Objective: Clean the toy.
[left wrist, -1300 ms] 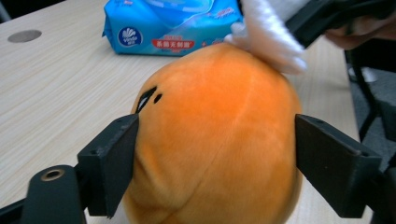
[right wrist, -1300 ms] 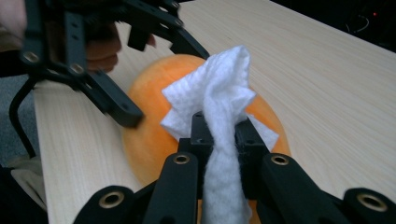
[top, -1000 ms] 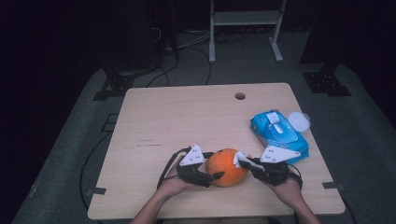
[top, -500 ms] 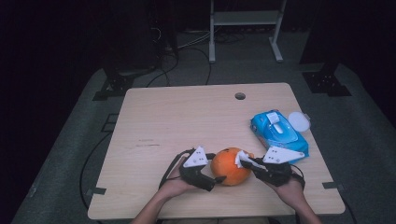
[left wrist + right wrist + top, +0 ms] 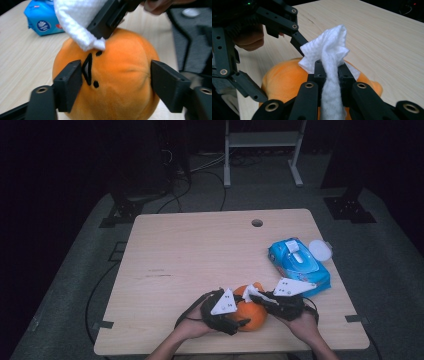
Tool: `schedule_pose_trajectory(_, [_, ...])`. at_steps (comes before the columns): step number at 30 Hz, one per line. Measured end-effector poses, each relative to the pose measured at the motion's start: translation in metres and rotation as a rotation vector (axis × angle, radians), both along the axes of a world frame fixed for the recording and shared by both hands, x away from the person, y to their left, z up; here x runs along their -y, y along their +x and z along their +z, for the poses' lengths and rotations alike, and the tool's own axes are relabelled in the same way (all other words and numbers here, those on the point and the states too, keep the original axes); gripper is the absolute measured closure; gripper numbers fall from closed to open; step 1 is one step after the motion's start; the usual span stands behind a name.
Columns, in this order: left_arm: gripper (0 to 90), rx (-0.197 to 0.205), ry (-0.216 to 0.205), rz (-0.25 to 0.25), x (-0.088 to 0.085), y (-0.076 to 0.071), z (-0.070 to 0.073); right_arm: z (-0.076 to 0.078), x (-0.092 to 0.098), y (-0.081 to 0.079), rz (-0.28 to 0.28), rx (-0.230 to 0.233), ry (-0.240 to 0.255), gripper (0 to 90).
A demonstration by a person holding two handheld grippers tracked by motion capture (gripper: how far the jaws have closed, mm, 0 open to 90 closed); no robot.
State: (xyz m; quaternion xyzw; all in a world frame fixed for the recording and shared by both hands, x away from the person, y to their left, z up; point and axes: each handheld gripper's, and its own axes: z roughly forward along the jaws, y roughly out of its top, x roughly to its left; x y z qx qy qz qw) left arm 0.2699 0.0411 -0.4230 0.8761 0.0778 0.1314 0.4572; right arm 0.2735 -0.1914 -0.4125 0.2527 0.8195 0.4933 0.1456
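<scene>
An orange plush toy (image 5: 251,314) with a stitched black face (image 5: 88,68) lies near the table's front edge. My left gripper (image 5: 239,317) reaches in from the left. Its jaws have just been closing, and their pads (image 5: 71,83) now press on both sides of the plush (image 5: 120,75). My right gripper (image 5: 330,72) comes from the right, shut on a crumpled white wipe (image 5: 329,52). The wipe (image 5: 75,22) rests against the top of the plush just above the face. In the high view the wipe (image 5: 251,293) sits on the plush's upper right.
A blue pack of wipes (image 5: 298,265) lies to the right of the plush, with a white round lid (image 5: 320,250) behind it. The wooden table (image 5: 200,250) has a cable hole (image 5: 257,223) near its far edge. A white stand (image 5: 262,140) is on the floor beyond.
My left gripper has shifted right and toward the front edge, sitting tighter around the plush. The plush has shifted slightly with it. The right gripper and its wipe have hardly moved.
</scene>
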Motion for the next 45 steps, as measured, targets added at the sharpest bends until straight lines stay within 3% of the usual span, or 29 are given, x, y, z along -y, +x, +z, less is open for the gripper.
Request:
schedule_pose_trajectory(5, [31.2,-0.024,-0.043,0.021,-0.005,0.007,0.0,0.007,0.016,0.001,-0.023,0.016,0.014,80.4])
schedule_pose_trajectory(8, [31.2,-0.044,-0.068,0.035,-0.01,0.012,-0.002,0.006,0.03,-0.001,0.031,-0.007,0.023,80.3])
schedule_pose_trajectory(11, [30.2,-0.044,-0.073,0.037,-0.008,0.011,-0.002,0.001,0.027,-0.003,0.041,0.0,0.005,80.3])
schedule_pose_trajectory(15, [18.5,-0.044,-0.098,-0.007,-0.016,0.011,0.0,-0.004,0.019,0.003,0.008,0.016,-0.011,80.5])
schedule_pose_trajectory(17, [13.6,-0.025,-0.071,-0.033,-0.021,0.009,-0.004,-0.003,0.019,0.006,-0.022,0.029,-0.014,80.5])
schedule_pose_trajectory(19, [10.5,-0.011,-0.048,-0.021,-0.02,0.007,-0.011,-0.004,0.022,0.01,-0.033,0.005,0.009,80.5])
schedule_pose_trajectory(23, [5.6,0.082,0.008,0.021,-0.004,0.007,-0.02,-0.007,0.023,0.013,-0.043,-0.038,0.055,80.5])
schedule_pose_trajectory(24, [6.6,0.082,0.008,0.021,-0.004,0.007,-0.02,-0.007,0.023,0.013,-0.043,-0.038,0.055,80.5])
schedule_pose_trajectory(26, [18.2,0.096,-0.022,0.036,-0.004,0.008,-0.014,-0.003,0.019,0.009,-0.046,-0.022,0.047,80.8])
schedule_pose_trajectory(28, [27.2,0.079,-0.044,0.025,-0.008,0.009,-0.01,0.001,0.022,0.007,-0.045,-0.024,0.085,80.8])
schedule_pose_trajectory(29, [28.9,0.007,-0.114,-0.005,-0.017,0.01,0.0,0.004,0.025,0.006,-0.034,-0.029,0.122,80.8])
schedule_pose_trajectory(30, [29.1,-0.023,-0.131,-0.02,-0.02,0.01,0.005,0.006,0.026,0.006,-0.026,-0.033,0.14,80.8])
schedule_pose_trajectory(32, [29.1,-0.032,-0.09,-0.022,-0.024,0.01,0.008,0.006,0.025,0.006,-0.004,-0.044,0.166,80.8])
schedule_pose_trajectory(34, [29.1,-0.042,-0.03,0.001,-0.025,0.013,0.003,0.002,0.019,0.007,-0.006,-0.043,0.119,80.8])
schedule_pose_trajectory(35, [29.5,-0.059,-0.042,0.005,-0.026,0.015,0.001,-0.002,0.017,0.009,-0.005,-0.045,0.083,80.8])
schedule_pose_trajectory(39, [29.7,-0.109,-0.08,0.033,-0.03,0.02,0.004,0.001,0.019,0.01,-0.015,-0.047,0.094,80.8])
schedule_pose_trajectory(43, [29.1,-0.14,-0.091,0.011,-0.033,0.024,0.005,0.015,0.018,-0.001,0.054,-0.027,0.143,80.8])
schedule_pose_trajectory(45, [28.0,-0.137,-0.085,0.004,-0.033,0.024,0.004,0.02,0.01,-0.007,0.089,-0.008,0.118,80.7])
